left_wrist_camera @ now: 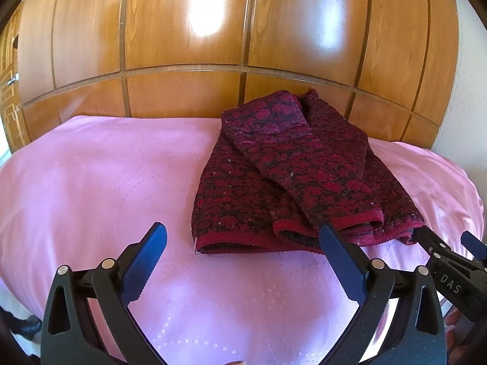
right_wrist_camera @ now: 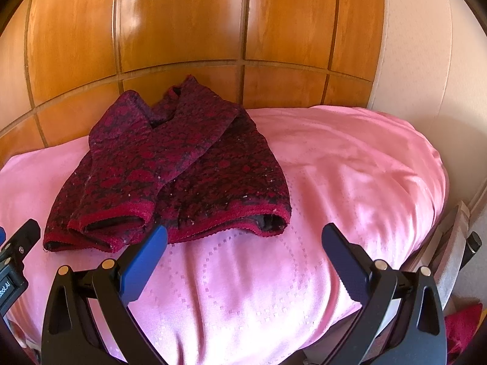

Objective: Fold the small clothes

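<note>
A small dark red knitted sweater [left_wrist_camera: 289, 176] with a flower pattern lies on the pink bedspread [left_wrist_camera: 106, 182], both sleeves folded across its body and its red hem facing me. My left gripper [left_wrist_camera: 243, 237] is open just in front of the hem, right pad near the sleeve cuff. In the right wrist view the sweater [right_wrist_camera: 170, 170] lies to the left, and my right gripper [right_wrist_camera: 243, 237] is open over bare bedspread [right_wrist_camera: 350, 176] beside the hem's right corner. Neither gripper holds anything. The right gripper's tip [left_wrist_camera: 450, 249] shows at the hem's right end.
A glossy wooden wardrobe [left_wrist_camera: 243, 45] rises directly behind the bed. The bed edge drops off at right [right_wrist_camera: 426, 243], with a chair [right_wrist_camera: 456, 243] and red cloth [right_wrist_camera: 462, 325] on the floor beyond. A pale wall [right_wrist_camera: 426, 60] stands to the right.
</note>
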`<state>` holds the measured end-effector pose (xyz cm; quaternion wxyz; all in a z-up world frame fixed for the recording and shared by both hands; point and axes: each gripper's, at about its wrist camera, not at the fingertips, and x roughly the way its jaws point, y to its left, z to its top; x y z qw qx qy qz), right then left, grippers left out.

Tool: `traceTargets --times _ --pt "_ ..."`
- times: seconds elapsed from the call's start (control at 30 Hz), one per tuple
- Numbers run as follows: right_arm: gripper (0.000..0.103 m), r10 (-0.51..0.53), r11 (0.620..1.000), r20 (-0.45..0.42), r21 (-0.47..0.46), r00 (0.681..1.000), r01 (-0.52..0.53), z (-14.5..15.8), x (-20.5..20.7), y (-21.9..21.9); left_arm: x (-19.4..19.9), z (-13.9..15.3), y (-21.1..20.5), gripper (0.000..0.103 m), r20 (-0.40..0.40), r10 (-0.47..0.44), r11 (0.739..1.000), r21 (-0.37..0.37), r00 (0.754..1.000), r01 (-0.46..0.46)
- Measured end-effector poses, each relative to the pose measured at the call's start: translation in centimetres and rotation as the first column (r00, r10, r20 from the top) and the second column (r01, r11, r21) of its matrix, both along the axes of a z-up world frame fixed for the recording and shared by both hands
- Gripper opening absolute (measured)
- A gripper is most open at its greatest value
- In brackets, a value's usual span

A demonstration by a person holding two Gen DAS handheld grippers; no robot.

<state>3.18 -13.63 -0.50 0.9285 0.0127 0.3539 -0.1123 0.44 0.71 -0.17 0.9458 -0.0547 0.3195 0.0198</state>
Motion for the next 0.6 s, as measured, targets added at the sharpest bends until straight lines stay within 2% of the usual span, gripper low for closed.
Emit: traceTargets --times 0.47,0.6 --pt "0.101 -0.001 1.000 -0.012 0.004 1.000 0.001 -0.38 0.04 -0.19 0.17 -0.02 -0.05 0.099 -0.003 -0.010 1.000 0.009 1.000 0.010" --pt "0.101 -0.005 1.000 -0.019 0.007 1.000 0.005 -0.65 0.16 -0.43 0.20 -0.14 -0.35 0.099 -0.012 -0.040 0.999 0.010 0.999 0.040"
